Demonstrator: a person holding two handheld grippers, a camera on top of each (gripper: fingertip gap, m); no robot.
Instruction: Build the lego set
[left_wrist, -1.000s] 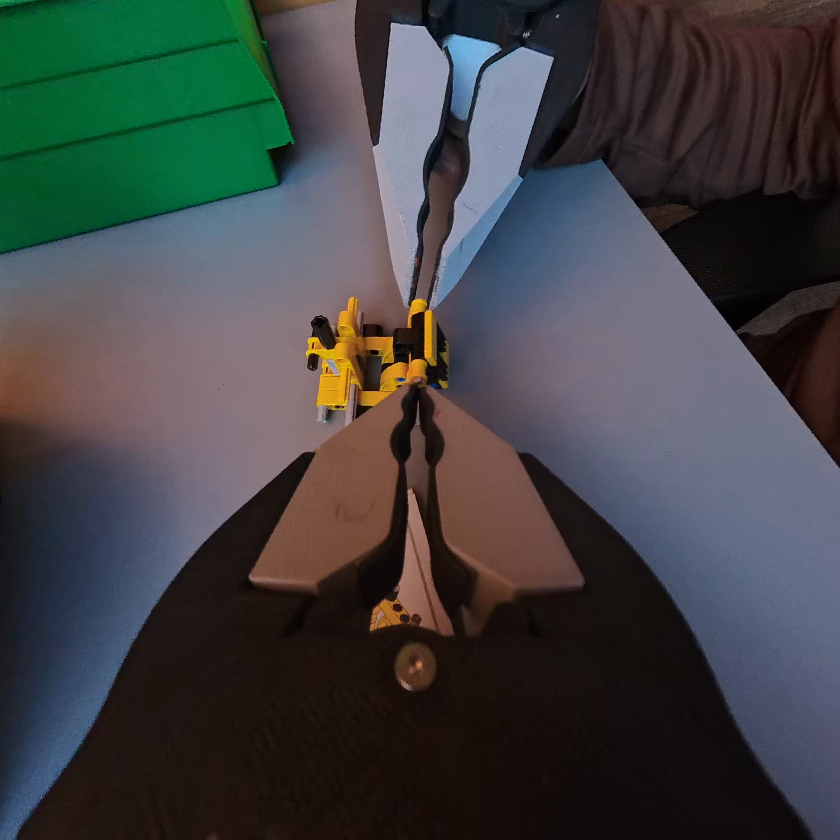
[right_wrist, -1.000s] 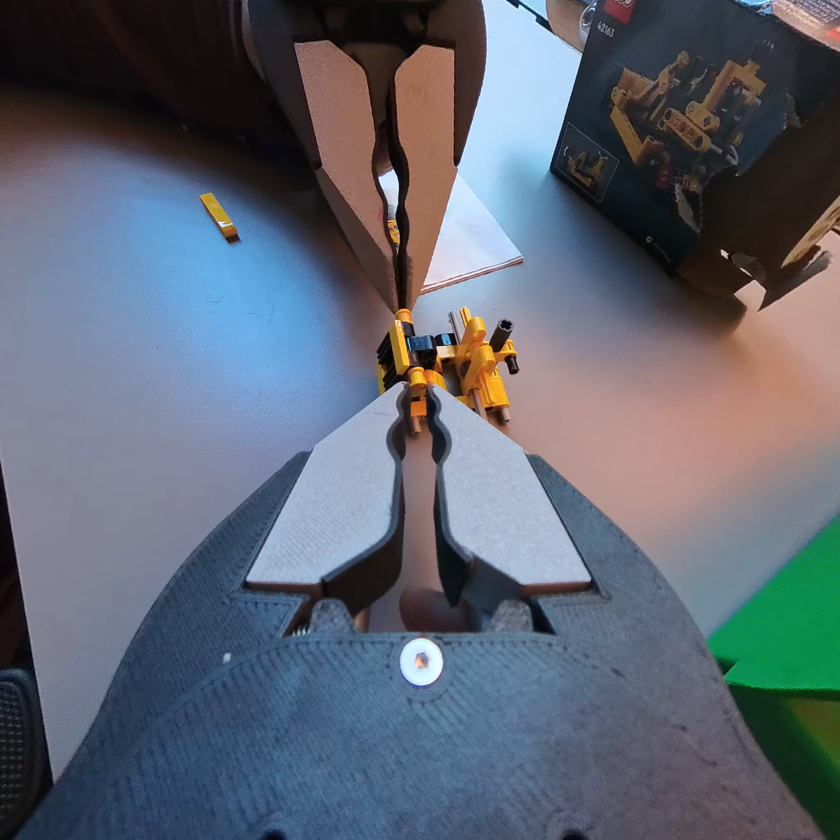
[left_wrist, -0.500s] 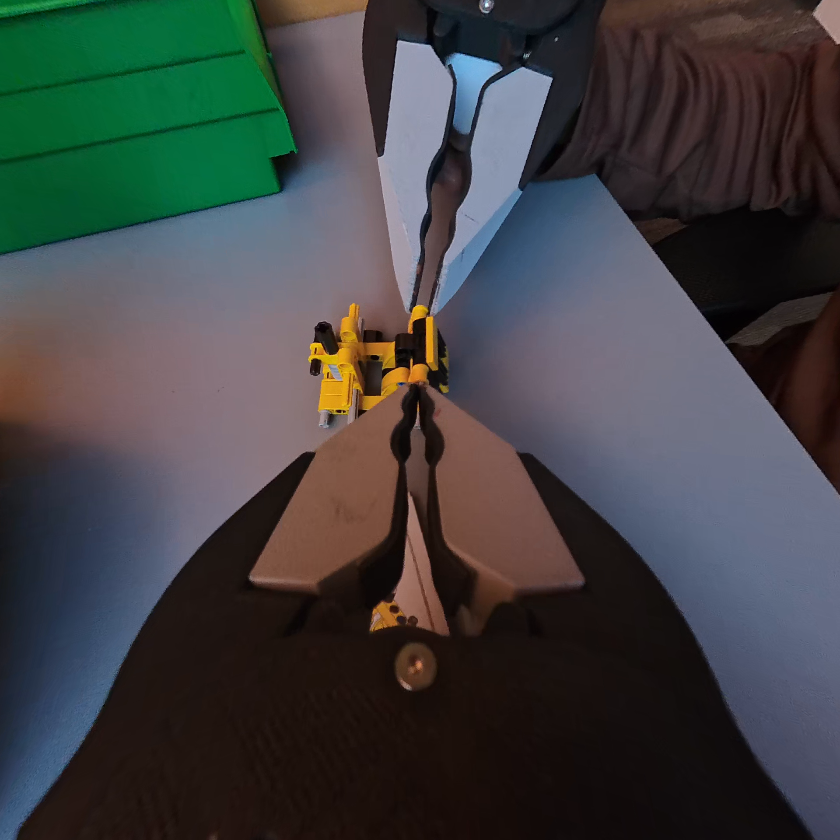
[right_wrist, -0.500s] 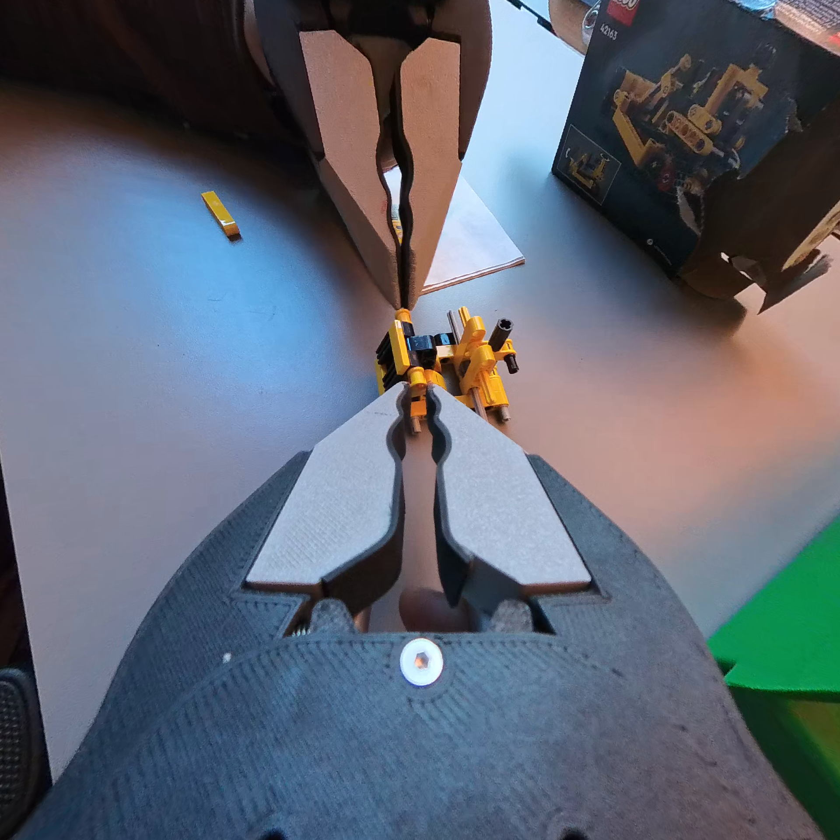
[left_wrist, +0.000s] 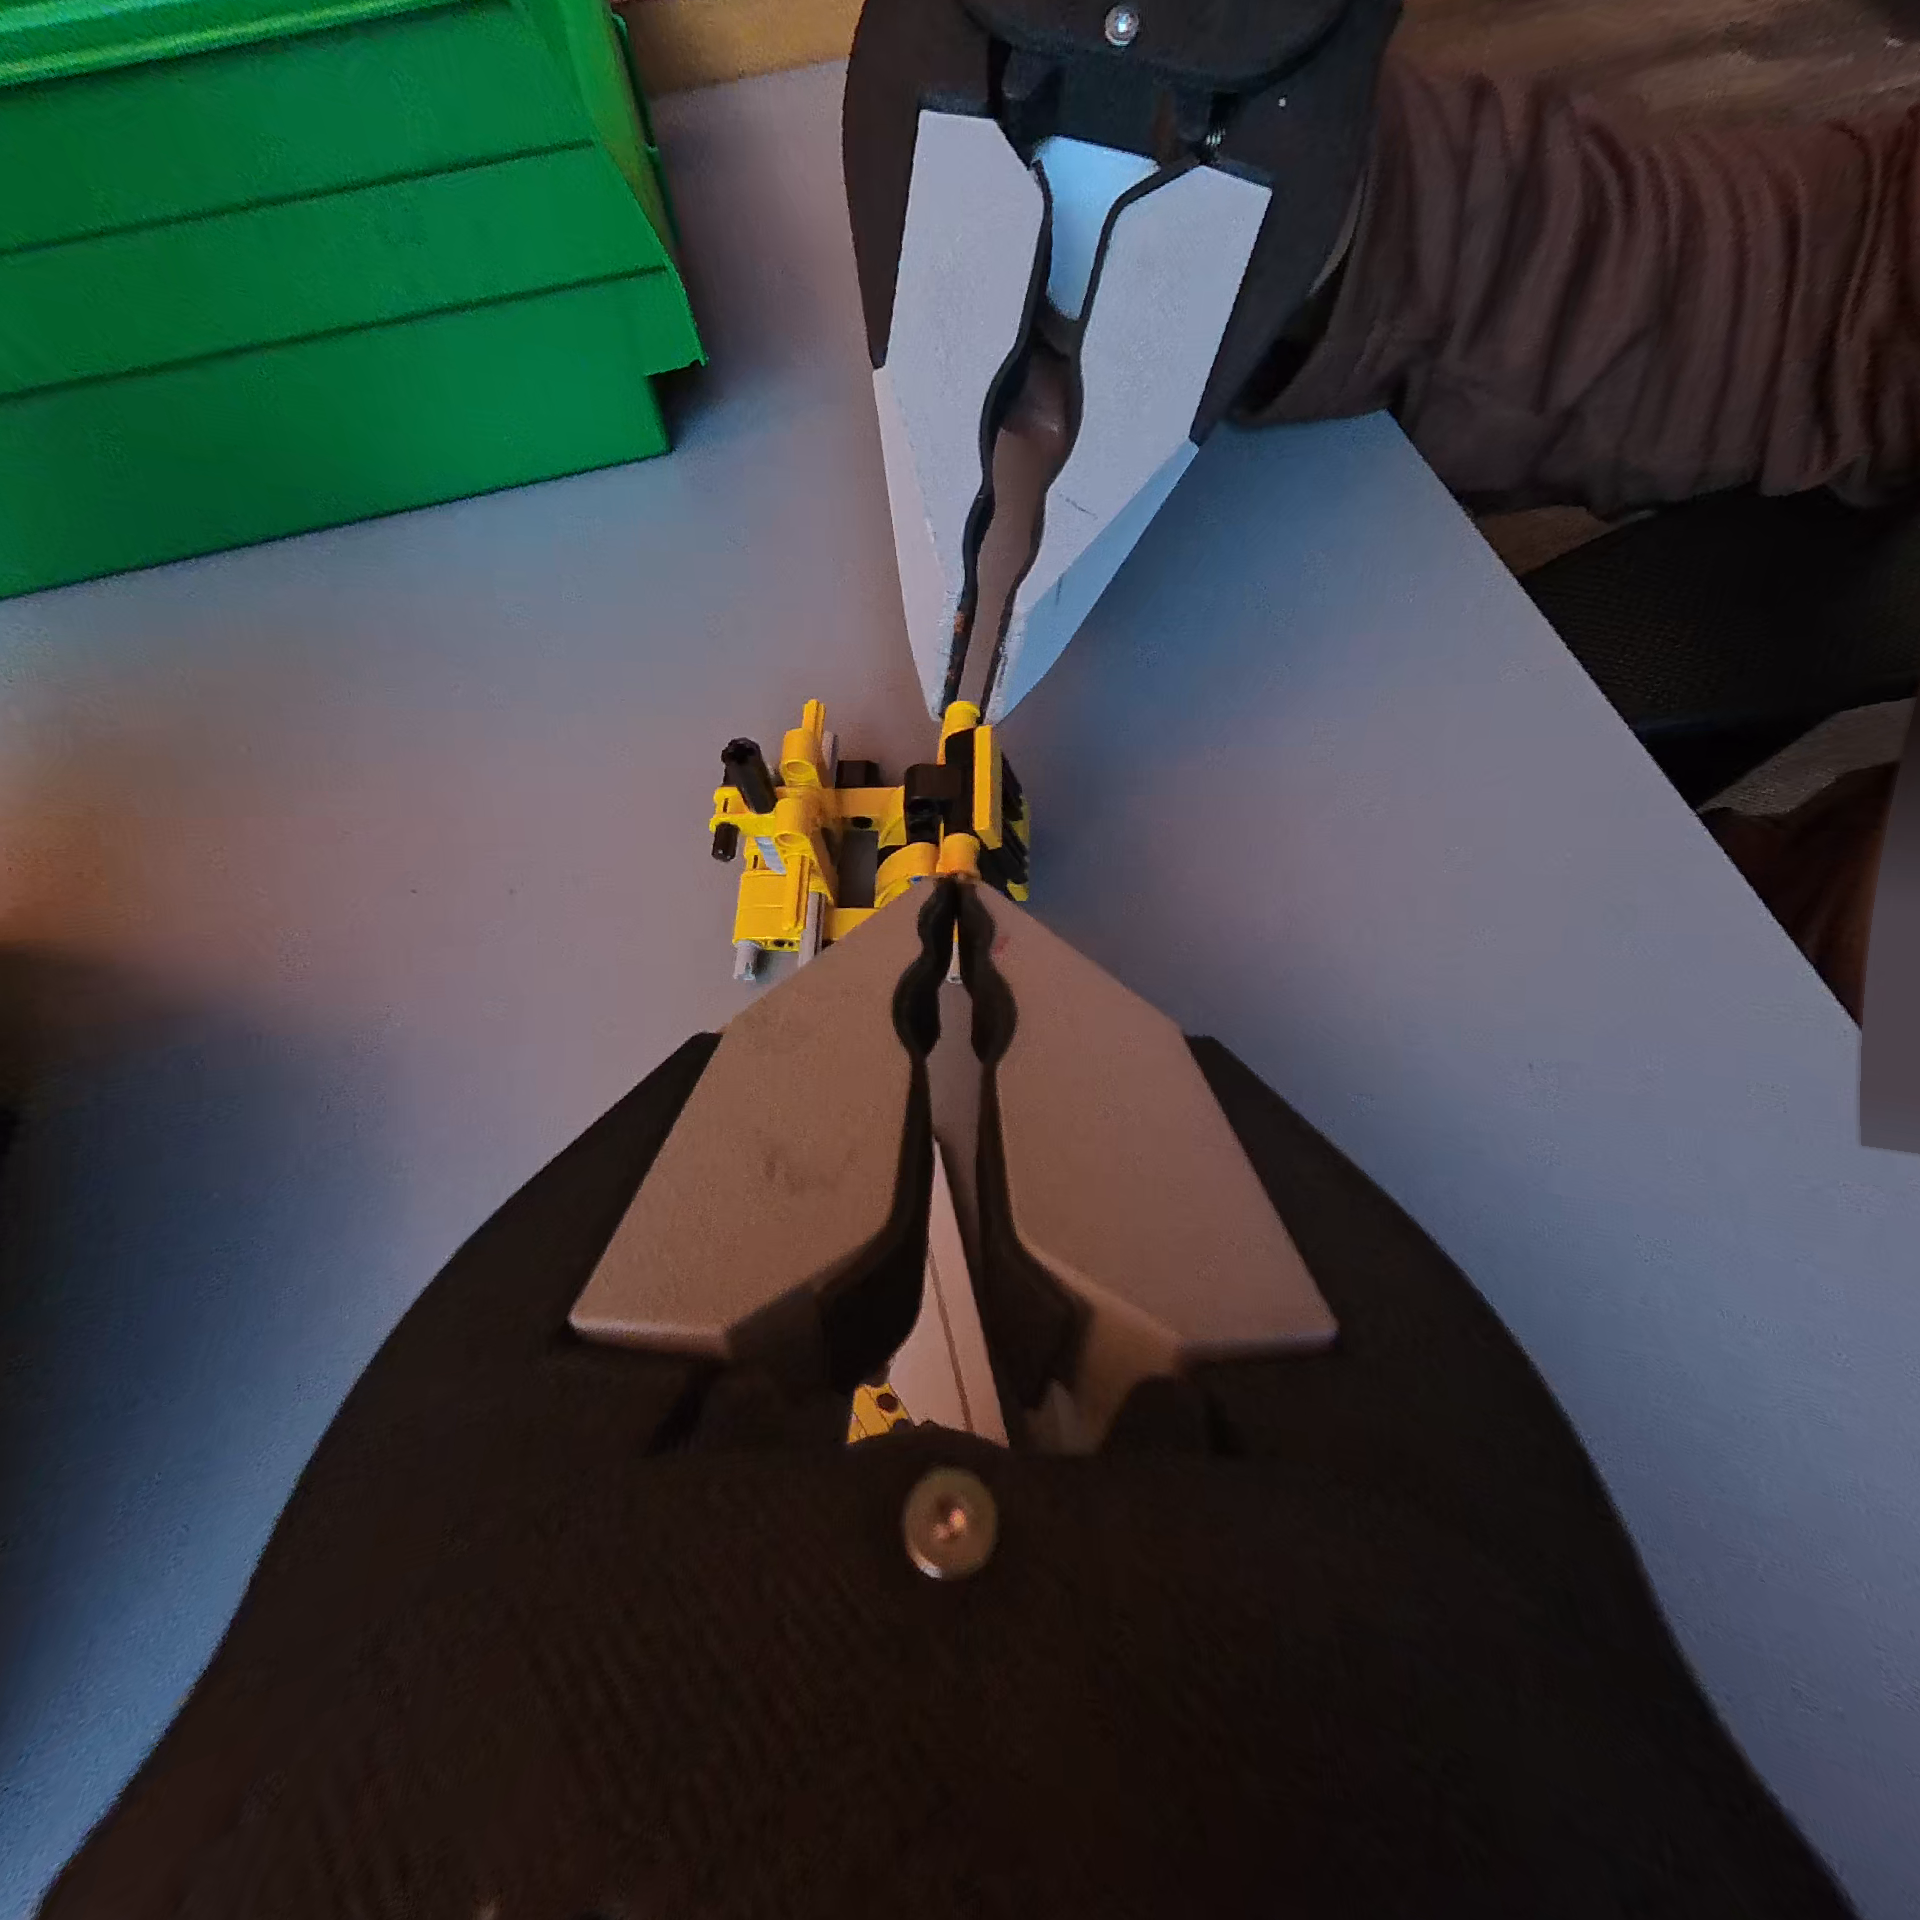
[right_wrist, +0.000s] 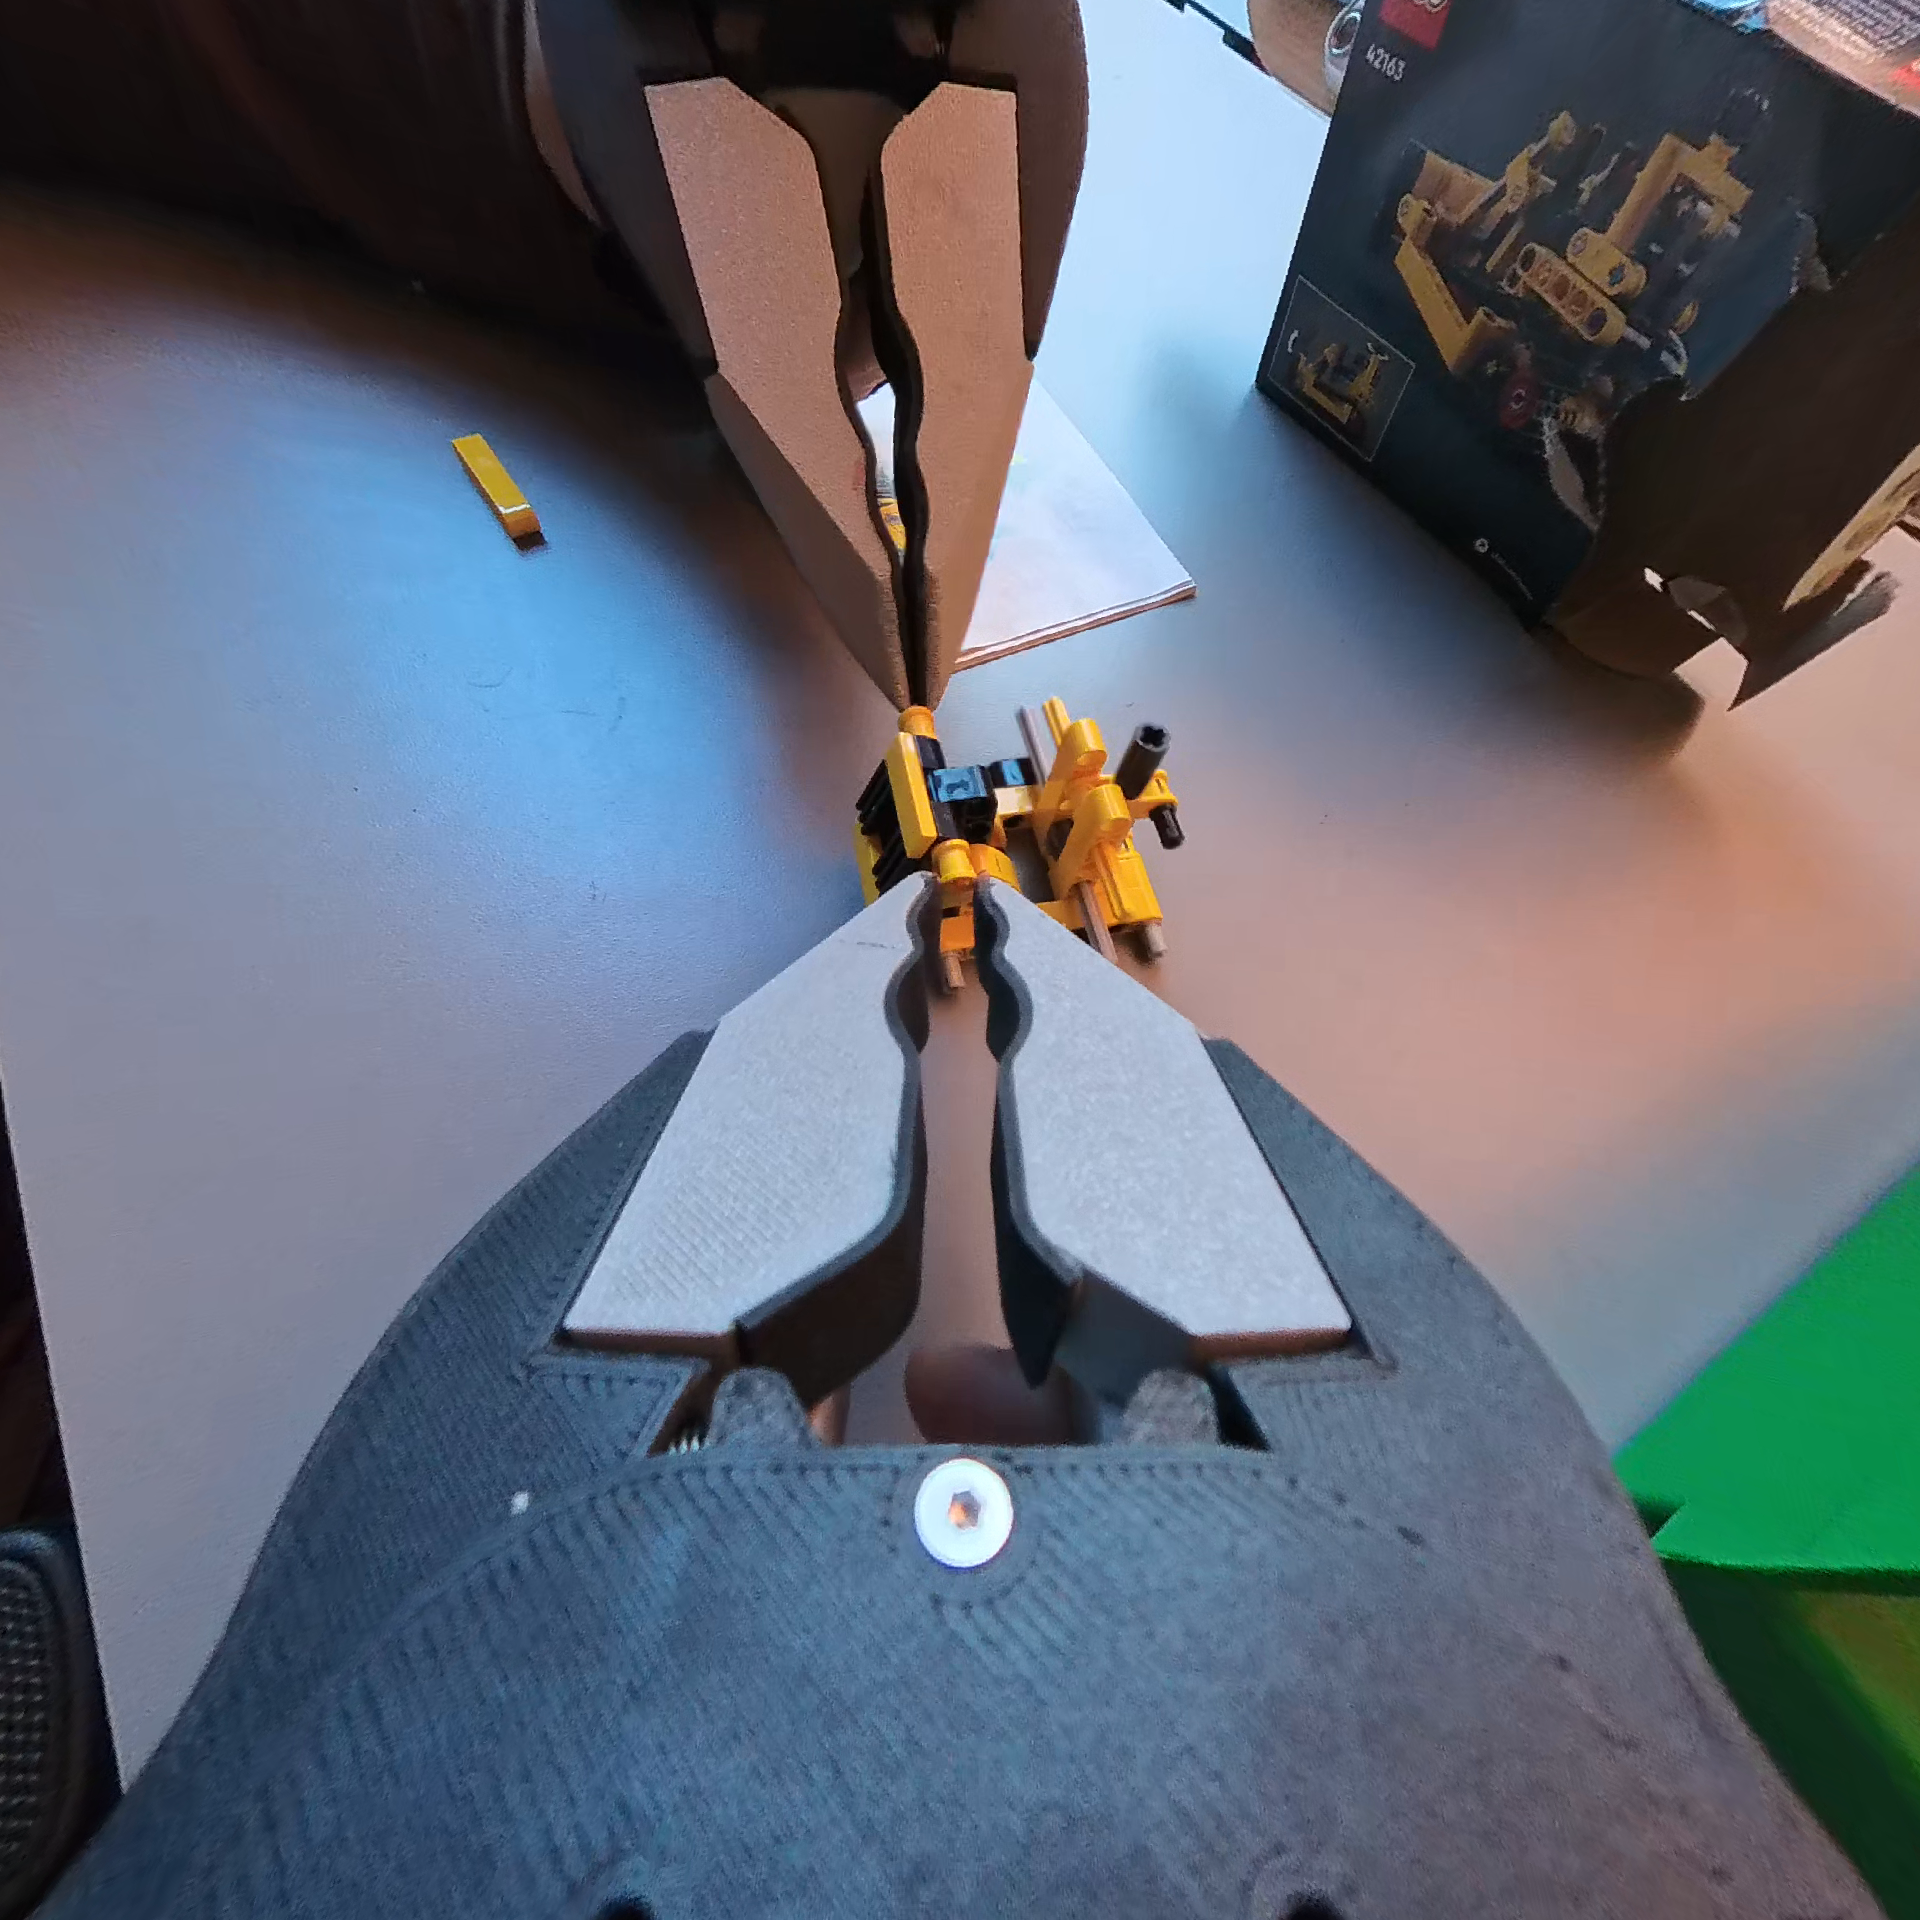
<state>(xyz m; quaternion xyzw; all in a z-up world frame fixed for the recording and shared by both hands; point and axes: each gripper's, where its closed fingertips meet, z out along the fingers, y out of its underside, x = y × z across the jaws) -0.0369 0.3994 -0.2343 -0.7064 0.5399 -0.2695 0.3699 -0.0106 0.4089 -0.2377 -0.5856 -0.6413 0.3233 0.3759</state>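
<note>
Lego model (right_wrist: 997, 831), booklet (right_wrist: 1070, 540) behind, box (right_wrist: 1558, 312) beside

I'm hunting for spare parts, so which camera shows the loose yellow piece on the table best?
The right wrist view. The loose yellow piece lies in plain sight there on the table, left of the left gripper. The left wrist view does not show it.
</note>
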